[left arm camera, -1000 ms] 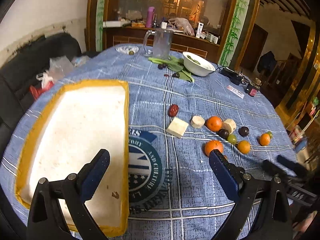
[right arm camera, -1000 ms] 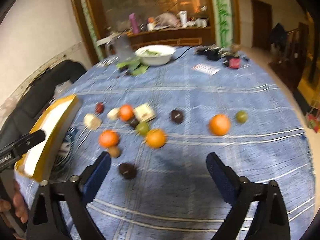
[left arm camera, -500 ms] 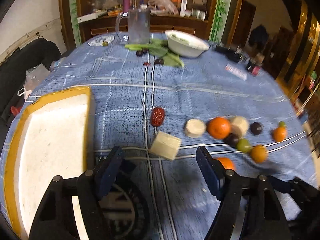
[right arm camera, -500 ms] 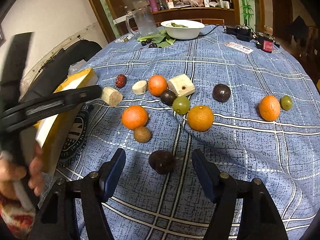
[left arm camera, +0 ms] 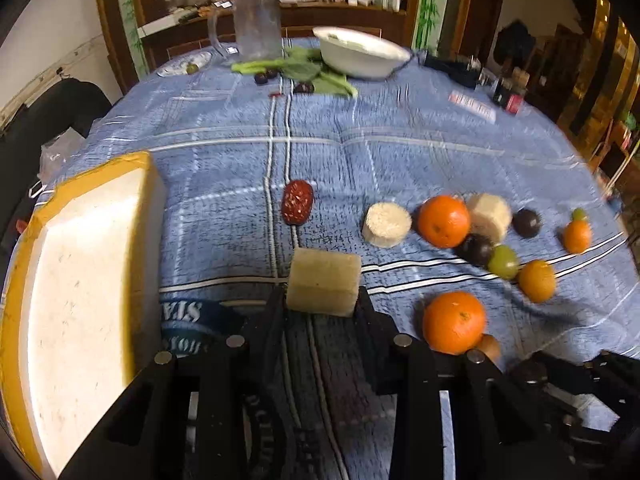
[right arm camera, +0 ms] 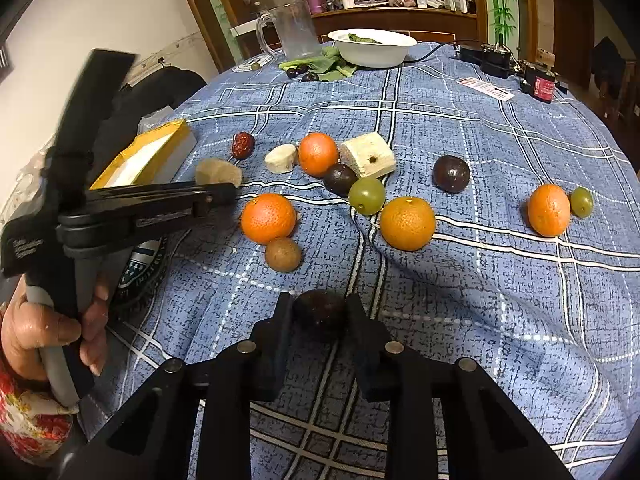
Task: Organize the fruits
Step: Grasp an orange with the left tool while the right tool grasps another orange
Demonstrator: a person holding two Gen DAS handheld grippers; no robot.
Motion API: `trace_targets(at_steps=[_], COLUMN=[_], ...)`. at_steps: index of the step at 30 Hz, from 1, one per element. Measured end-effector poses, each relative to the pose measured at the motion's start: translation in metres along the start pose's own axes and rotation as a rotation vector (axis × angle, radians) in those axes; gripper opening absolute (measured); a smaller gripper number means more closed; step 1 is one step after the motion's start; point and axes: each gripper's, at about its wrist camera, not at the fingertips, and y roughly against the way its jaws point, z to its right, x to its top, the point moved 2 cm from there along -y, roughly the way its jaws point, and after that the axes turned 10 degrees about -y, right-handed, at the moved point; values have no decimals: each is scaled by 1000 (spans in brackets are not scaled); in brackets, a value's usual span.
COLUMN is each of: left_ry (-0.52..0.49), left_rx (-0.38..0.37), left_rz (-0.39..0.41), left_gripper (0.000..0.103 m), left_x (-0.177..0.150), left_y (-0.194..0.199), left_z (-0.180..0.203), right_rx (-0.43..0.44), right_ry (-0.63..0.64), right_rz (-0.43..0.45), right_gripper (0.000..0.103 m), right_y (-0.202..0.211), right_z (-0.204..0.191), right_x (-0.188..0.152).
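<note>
My left gripper (left arm camera: pixel 322 300) is shut on a pale sugarcane chunk (left arm camera: pixel 323 282) on the blue checked tablecloth, beside the yellow-rimmed white foam tray (left arm camera: pixel 80 280). My right gripper (right arm camera: pixel 318 314) is shut on a dark passion fruit (right arm camera: pixel 319 312) near the table's front. Loose fruit lies ahead: oranges (right arm camera: pixel 268 218) (right arm camera: pixel 407 222) (right arm camera: pixel 549 210), a red date (left arm camera: pixel 297 201), a green grape (right arm camera: pixel 366 196), a brown kiwi-like fruit (right arm camera: pixel 283 254), more sugarcane pieces (right arm camera: pixel 368 155), another passion fruit (right arm camera: pixel 451 173).
A white bowl (right arm camera: pixel 376 46), a glass jug (right arm camera: pixel 294 28), green leaves and dark grapes stand at the table's far side. A power strip and a small red box (right arm camera: pixel 538 80) lie at the far right. A black sofa is beyond the left edge.
Both grippers moved forward and down and closed: the left onto the sugarcane chunk, the right onto the dark passion fruit.
</note>
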Motion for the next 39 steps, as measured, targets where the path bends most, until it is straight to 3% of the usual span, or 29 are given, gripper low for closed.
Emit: trace_targets(at_steps=[6, 10, 16, 20, 24, 27, 29, 30, 34, 39], left_ry=[125, 207, 279, 355, 398, 419, 427, 430, 418, 331], left_rx=[-51, 28, 275, 262, 234, 218, 212, 208, 163, 86], left_rz=[130, 177, 139, 102, 97, 119, 137, 153, 200, 249], left_gripper=[33, 33, 33, 33, 33, 37, 51, 52, 53, 60], left_x=[-21, -46, -90, -119, -133, -136, -135, -134, -124, -98], left_y=[66, 101, 117, 113, 114, 121, 127, 132, 146, 157], left_z=[-30, -72, -135, -167, -180, -183, -182, -180, -167, -127], right_rx=[55, 123, 303, 342, 279, 246, 243, 250, 264, 231], right_ry=[6, 63, 173, 257, 344, 357, 336, 325, 291, 197], right_rz=[24, 46, -9, -62, -100, -119, -125, -125, -67, 18], right_gripper=[28, 28, 28, 29, 29, 29, 31, 33, 52, 52], right_y=[21, 39, 29, 0, -34, -53, -55, -54, -28, 13], right_z=[-17, -57, -152, -214, -252, -259, -254, -252, -234, -168], right_x=[-4, 0, 2, -9, -29, -36, -38, -37, -30, -17])
